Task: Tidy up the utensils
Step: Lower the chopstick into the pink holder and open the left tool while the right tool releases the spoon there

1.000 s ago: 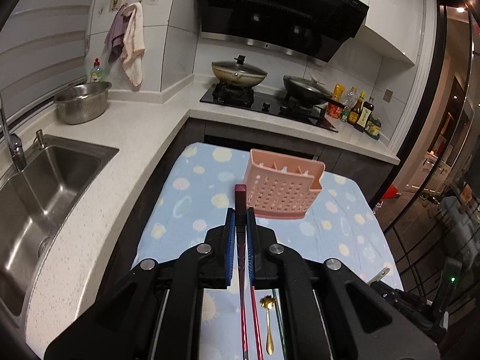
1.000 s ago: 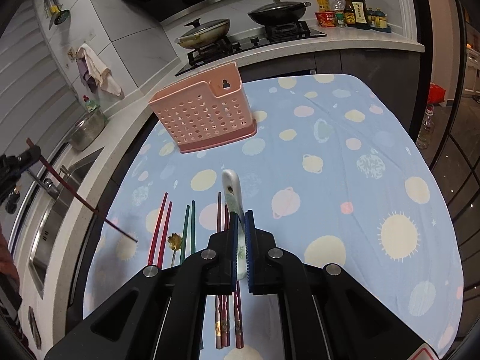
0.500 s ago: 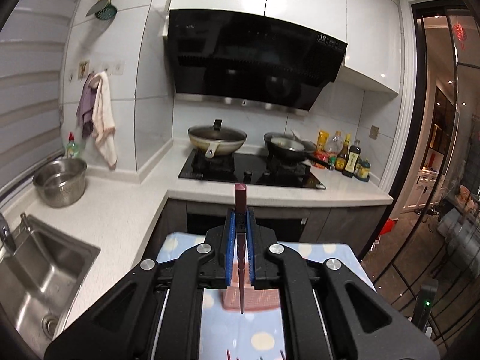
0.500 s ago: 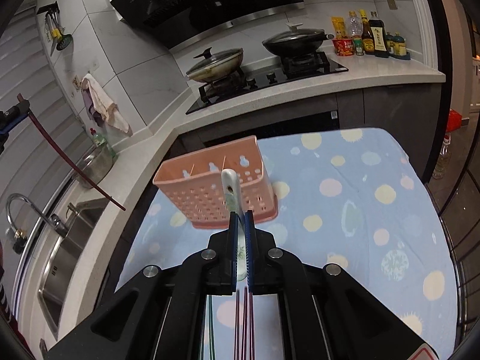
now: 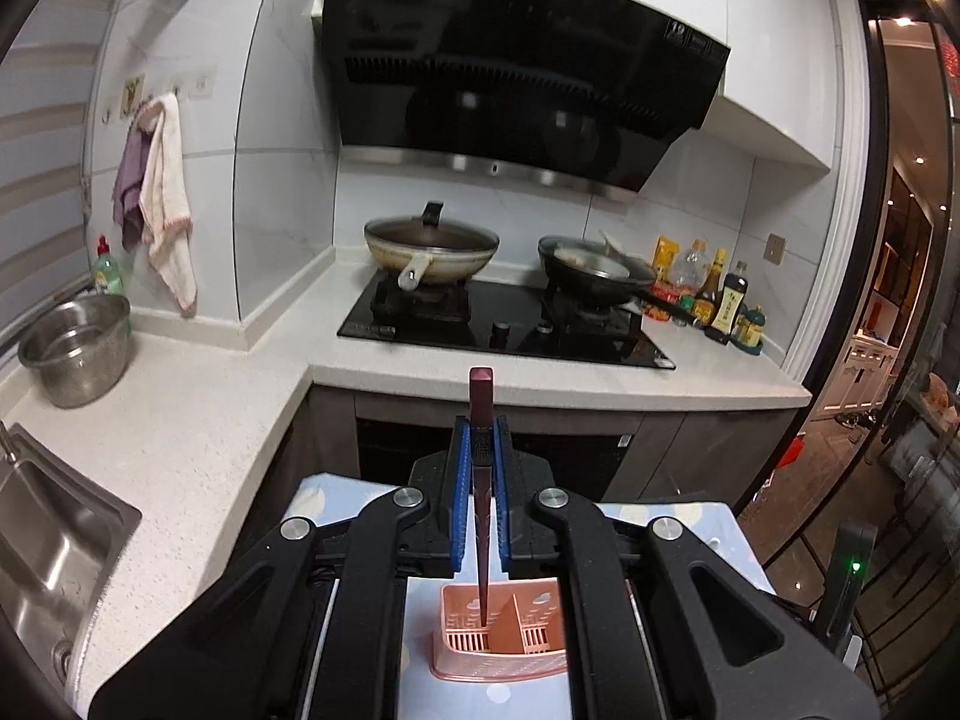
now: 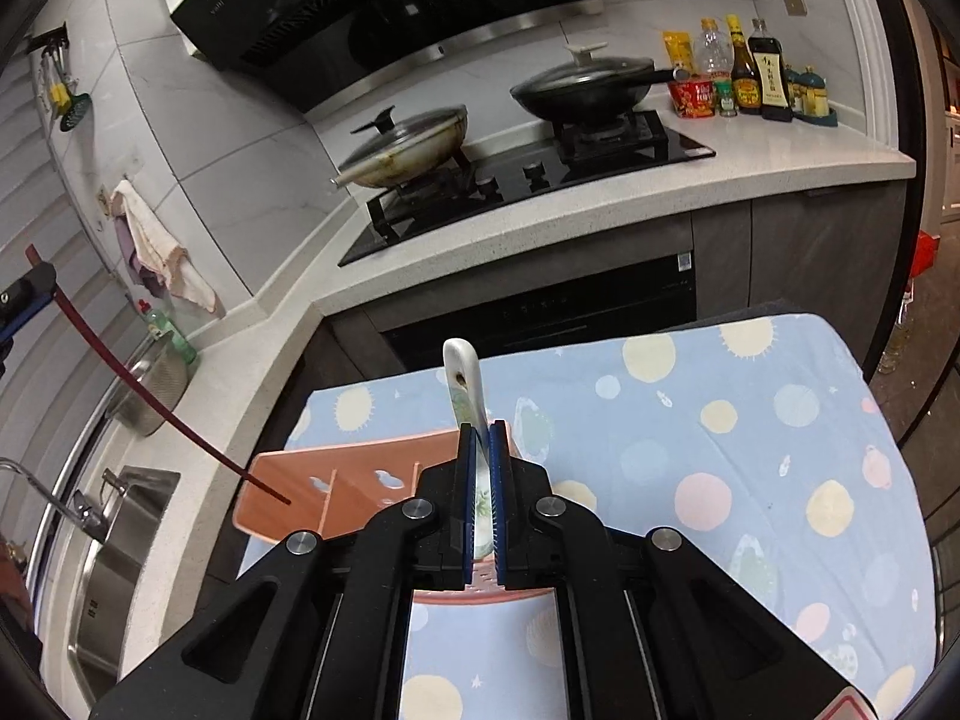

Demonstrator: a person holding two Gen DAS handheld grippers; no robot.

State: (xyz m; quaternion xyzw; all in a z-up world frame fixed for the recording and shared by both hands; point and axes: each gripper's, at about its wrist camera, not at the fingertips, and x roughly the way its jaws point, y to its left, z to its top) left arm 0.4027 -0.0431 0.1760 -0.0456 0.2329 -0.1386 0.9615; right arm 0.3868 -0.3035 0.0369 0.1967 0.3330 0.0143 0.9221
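My left gripper [image 5: 481, 427] is shut on a dark red chopstick [image 5: 481, 396] that hangs steeply, its tip just above the left compartment of the pink perforated utensil holder [image 5: 540, 606]. In the right wrist view the same chopstick [image 6: 138, 391] slants down from the left gripper [image 6: 24, 294] at the left edge to the holder [image 6: 336, 480]. My right gripper [image 6: 482, 438] is shut on a white ceramic spoon [image 6: 461, 369], handle pointing up and forward, directly over the holder's right part. The holder stands on a table with a blue dotted cloth [image 6: 720, 420].
Behind the table runs a counter with a black hob [image 5: 510, 324], two lidded pans [image 5: 432, 246] and sauce bottles [image 6: 750, 72]. A steel pot [image 5: 75, 348] and a sink [image 5: 42, 552] lie to the left. A doorway opens at the right.
Both grippers have moved forward and a little up, from over the loose utensils to over the pink holder. The chopstick tip now hangs at the holder; the utensils lying on the cloth have left view.
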